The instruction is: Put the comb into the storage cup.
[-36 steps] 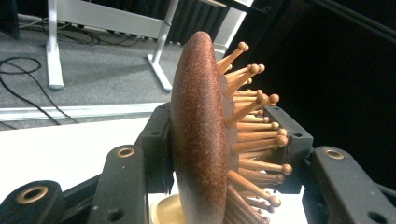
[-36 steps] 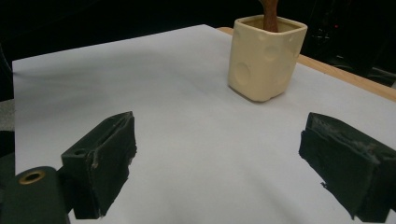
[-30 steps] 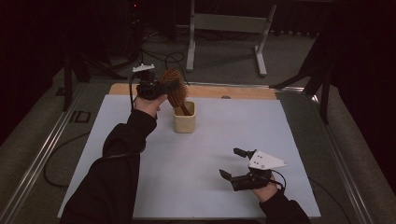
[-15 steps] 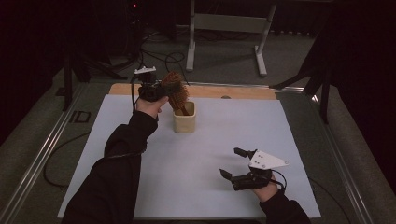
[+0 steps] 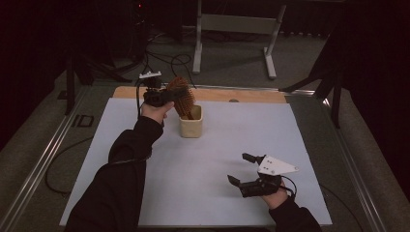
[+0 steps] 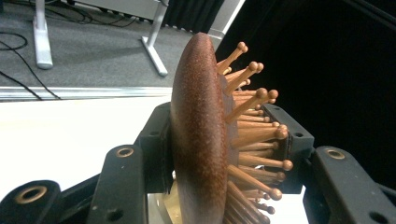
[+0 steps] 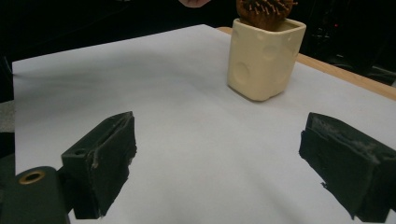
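A brown wooden hairbrush (image 5: pixel 182 95) with knob-tipped pins stands with its handle down in a cream square cup (image 5: pixel 191 123) at the far middle of the white table sheet (image 5: pixel 203 193). My left gripper (image 5: pixel 170 94) is shut on the brush head; the left gripper view has the brush (image 6: pixel 205 140) clamped between both jaws. Near the front right, my right gripper (image 5: pixel 241 169) hovers open over the sheet with nothing between its jaws. The right gripper view looks across at the cup (image 7: pixel 264 58) with the brush (image 7: pixel 262 11) in it.
A wooden strip (image 5: pixel 251 94) borders the far edge of the sheet. Beyond the table lie a metal stand (image 5: pixel 234 29) and cables (image 5: pixel 167 58) on grey carpet. Metal rails (image 5: pixel 43 159) run along the left side.
The left gripper and brush head have shifted slightly while staying over the cup. The right gripper has held still.
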`<state>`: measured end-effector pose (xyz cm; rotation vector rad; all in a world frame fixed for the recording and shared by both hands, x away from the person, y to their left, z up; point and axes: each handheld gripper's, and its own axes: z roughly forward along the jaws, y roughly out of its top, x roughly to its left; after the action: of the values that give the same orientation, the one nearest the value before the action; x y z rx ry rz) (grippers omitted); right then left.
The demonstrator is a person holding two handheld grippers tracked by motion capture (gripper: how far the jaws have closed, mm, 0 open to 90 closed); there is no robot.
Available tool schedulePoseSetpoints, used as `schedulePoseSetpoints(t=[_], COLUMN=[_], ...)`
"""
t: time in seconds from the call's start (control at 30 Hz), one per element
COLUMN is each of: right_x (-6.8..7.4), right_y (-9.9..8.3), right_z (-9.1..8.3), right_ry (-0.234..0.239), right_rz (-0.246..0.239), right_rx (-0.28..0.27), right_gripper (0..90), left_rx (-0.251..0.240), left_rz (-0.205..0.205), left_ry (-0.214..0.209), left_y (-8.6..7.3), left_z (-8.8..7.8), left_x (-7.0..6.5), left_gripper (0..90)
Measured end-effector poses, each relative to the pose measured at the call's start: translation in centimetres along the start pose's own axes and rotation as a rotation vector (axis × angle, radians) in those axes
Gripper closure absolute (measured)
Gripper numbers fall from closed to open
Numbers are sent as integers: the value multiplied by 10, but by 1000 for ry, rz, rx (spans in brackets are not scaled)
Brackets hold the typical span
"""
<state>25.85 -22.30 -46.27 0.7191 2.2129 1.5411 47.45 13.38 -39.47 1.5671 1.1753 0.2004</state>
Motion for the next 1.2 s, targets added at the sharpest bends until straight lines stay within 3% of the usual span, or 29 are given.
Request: schedulePoseSetpoints(t=[0.2, 0.47, 0.73, 0.83, 0.9, 1.0, 1.2], right_x=[0, 0, 0, 0, 0, 1, 1], right_y=[0, 0, 0, 0, 0, 0, 0], right_z=[0, 0, 0, 0, 0, 0, 0], right_ry=[2, 5, 4, 3, 5, 5, 4], right_rz=[-1, -1, 0, 0, 1, 2, -4], right_rx=[1, 6, 10, 12, 10, 11, 9], right_gripper=[102, 103, 103, 103, 103, 103, 103], left_rx=[-13, 19, 59, 63, 63, 55, 50], left_rz=[-36, 6, 4, 9, 15, 46, 59], left_ry=[14, 24, 29, 25, 2, 12, 17], left_y=[-2, 0, 2, 2, 2, 2, 4], left_z=[0, -1, -4, -7, -9, -13, -21], left_x=[5, 4, 8, 10, 11, 10, 11], left_gripper=[488, 437, 317, 269, 186, 166, 96])
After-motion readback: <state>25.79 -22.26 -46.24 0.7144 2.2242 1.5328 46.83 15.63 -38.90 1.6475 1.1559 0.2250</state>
